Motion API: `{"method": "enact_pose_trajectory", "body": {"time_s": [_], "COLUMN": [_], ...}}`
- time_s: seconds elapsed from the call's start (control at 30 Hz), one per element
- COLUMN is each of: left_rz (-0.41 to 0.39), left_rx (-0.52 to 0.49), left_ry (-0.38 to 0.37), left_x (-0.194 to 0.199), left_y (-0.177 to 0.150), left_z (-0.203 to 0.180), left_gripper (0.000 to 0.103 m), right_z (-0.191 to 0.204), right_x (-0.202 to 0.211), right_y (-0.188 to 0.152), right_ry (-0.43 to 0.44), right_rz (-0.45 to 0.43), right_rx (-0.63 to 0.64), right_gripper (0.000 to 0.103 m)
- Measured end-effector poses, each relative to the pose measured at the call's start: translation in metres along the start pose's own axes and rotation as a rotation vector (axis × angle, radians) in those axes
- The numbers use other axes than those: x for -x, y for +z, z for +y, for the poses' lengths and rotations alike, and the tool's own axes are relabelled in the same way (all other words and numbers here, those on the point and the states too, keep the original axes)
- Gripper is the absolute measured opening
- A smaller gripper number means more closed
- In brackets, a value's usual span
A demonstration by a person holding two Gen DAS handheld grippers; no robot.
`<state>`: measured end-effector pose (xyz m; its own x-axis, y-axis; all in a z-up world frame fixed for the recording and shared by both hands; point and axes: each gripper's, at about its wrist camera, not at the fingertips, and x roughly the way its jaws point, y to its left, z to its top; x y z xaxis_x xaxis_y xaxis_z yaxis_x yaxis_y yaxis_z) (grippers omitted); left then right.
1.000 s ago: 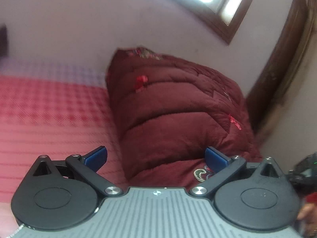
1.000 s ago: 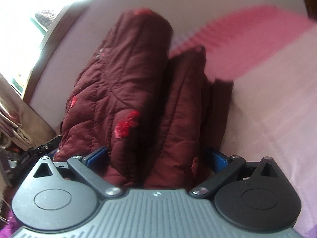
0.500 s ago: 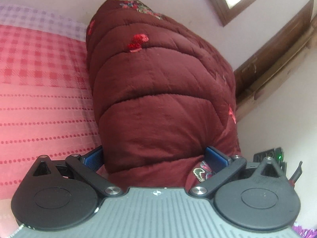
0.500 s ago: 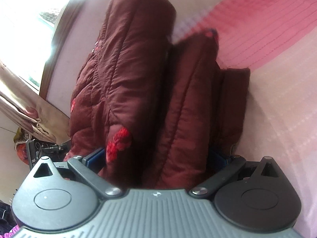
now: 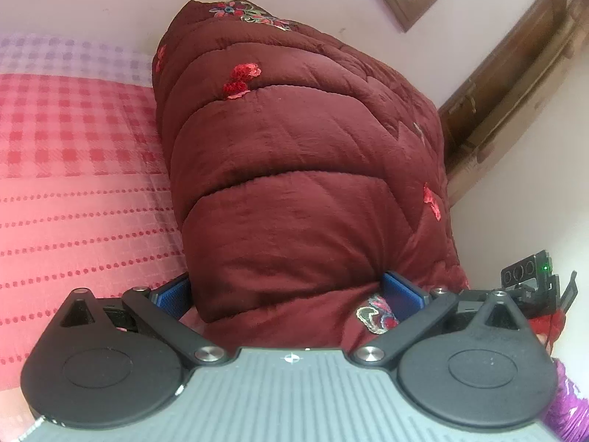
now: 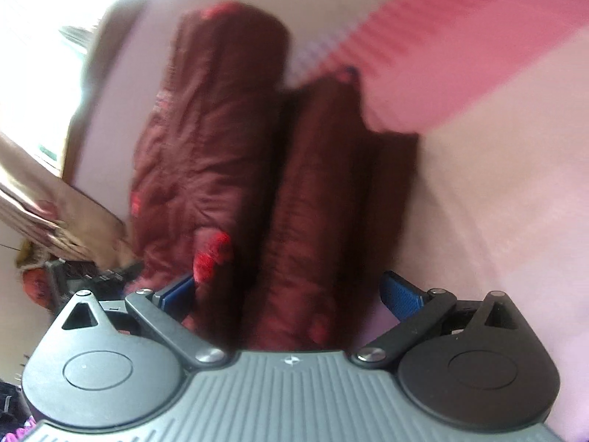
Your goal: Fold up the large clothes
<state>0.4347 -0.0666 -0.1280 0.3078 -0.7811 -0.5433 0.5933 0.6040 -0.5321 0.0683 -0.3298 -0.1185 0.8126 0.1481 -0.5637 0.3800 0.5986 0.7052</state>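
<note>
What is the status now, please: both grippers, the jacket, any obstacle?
Left gripper open, straddling the folded maroon jacket. Right gripper open around its layered edge; that view is blurred. Jacket lies on the pink bedspread. No obstacle seen.

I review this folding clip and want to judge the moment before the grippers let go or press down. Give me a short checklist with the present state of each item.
1. Left gripper straddles the near end of the maroon quilted coat, wide open: ok.
2. Right gripper has the coat's stacked folds between its fingers, with a gap at the right-hand pad: ok, not clamped.
3. Folded bundle compact, layers stacked: ok.
4. Bundle rests on the pink checked bedspread: ok.
5. Far end of the bundle clear of the wall: cannot tell.
6. Right wrist view sharp enough to judge edge alignment: not ok, blurred.
</note>
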Motion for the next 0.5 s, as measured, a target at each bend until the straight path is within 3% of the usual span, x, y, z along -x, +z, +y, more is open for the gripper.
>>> {"method": "enact_pose_trajectory", "body": {"time_s": [0.13,0.23,0.4,0.5], "left_rz": [0.006,0.018,-0.002,-0.059], "left_rx": [0.017,0.03,0.047,0.023], "left_ry": [-0.011,-0.027,-0.046,-0.012], "left_x": [-0.002,-0.004,-0.007,-0.002], "left_y": [0.0,-0.001,-0.007,-0.014], "left_z": [0.003,0.007,0.01,0.0], "left_gripper": [0.103,0.103,0.103,0.094], "right_z": [-0.011,-0.017,-0.002,0.005], "right_x": [-0.017,-0.041,-0.067,-0.073], "right_y": [0.004,0.007,0.012,0.009], "right_ry": [0.039,0.152,0.211,0.207], "right_rz": [0.056,0.082,0.025,-0.032], "right_rx": [-0.065,-0.106,0.018,0.098], "right_gripper": [0.103,0.103,0.103,0.102]}}
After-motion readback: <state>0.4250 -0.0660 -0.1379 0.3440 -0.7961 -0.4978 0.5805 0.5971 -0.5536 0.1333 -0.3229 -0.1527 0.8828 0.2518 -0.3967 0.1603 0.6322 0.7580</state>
